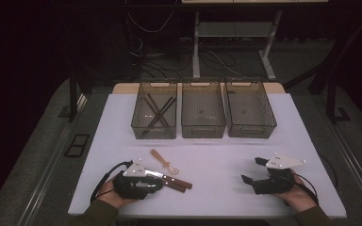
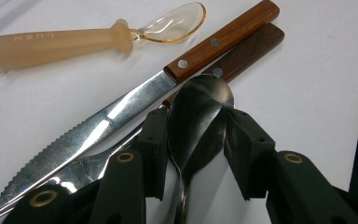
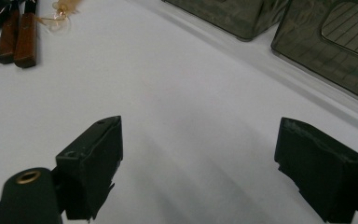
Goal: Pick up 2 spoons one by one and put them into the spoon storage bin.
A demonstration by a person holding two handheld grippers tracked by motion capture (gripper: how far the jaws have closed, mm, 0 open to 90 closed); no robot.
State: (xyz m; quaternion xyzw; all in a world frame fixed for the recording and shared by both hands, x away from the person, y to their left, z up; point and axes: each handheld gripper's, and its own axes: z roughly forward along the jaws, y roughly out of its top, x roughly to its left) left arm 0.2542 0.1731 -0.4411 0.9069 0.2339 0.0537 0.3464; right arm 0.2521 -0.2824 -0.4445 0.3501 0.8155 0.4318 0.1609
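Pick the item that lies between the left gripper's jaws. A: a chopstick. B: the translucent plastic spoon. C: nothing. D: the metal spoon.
D: in the left gripper view the metal spoon has its bowl between the left gripper jaws, while the plastic spoon lies apart beyond the knives.

In the left gripper view, the left gripper (image 2: 193, 140) rises from the bottom of the frame with a metal spoon (image 2: 196, 112) between its two black jaws, bowl pointing up toward the middle. The left jaw lies against the spoon's edge; whether the right one touches it is unclear. Left of the spoon, a serrated knife (image 2: 121, 109) with a wooden handle runs diagonally to the upper right, a second, darker wooden handle (image 2: 251, 49) just beside it. A translucent amber plastic spoon (image 2: 74, 39) lies on the white counter (image 2: 317, 88) at upper left.
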